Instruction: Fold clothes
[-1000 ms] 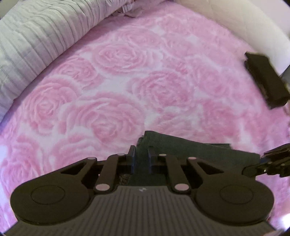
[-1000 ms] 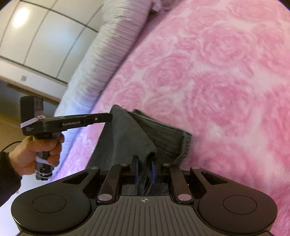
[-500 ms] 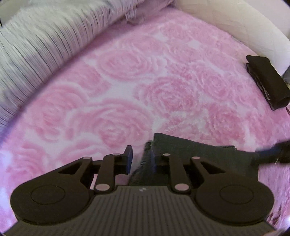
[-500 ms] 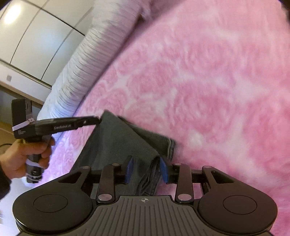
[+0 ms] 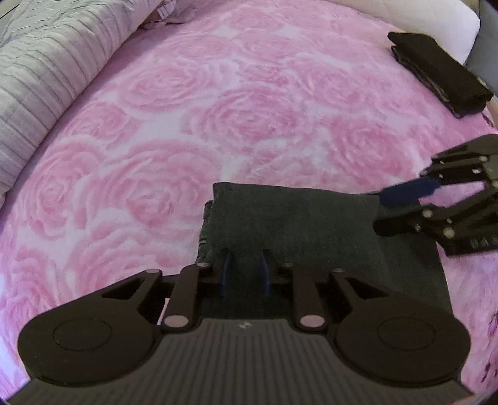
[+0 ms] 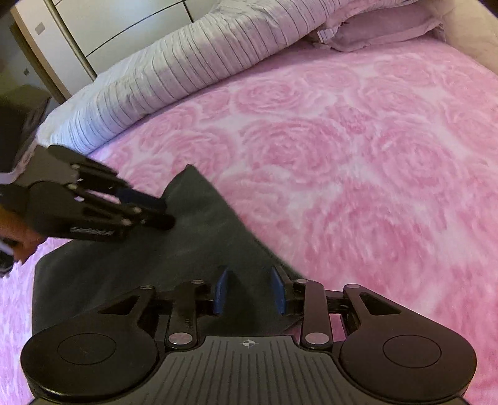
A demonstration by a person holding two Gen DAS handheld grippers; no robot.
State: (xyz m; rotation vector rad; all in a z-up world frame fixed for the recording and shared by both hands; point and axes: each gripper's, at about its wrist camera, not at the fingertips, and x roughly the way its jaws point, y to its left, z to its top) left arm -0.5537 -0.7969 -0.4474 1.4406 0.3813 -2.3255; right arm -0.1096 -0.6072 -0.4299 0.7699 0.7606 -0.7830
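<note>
A dark grey garment [image 5: 298, 218] lies folded flat on the pink rose blanket [image 5: 193, 118]. My left gripper [image 5: 245, 264] hovers over its near left part with the jaws a little apart and no cloth pinched between them. From the right wrist view, the same gripper [image 6: 165, 213] rests its tips over the garment's [image 6: 193, 246] far left corner. My right gripper [image 6: 249, 280] stands over the garment's right edge. Its jaws are closing, with the pads apart and nothing gripped between them. In the left wrist view it [image 5: 386, 212] sits at the garment's right corner.
A black folded garment [image 5: 435, 71] lies at the blanket's far right, near a white cushion [image 5: 420, 21]. A striped grey duvet [image 6: 193, 71] and a pillow [image 6: 379, 28] run along the far side. A wardrobe [image 6: 102, 28] stands behind. A person's hand [image 6: 18, 240] holds the left gripper.
Both grippers were shut on the raised grey garment and have let it go. It now lies flat and folded. Both jaws stand apart, and the right wrist has rolled.
</note>
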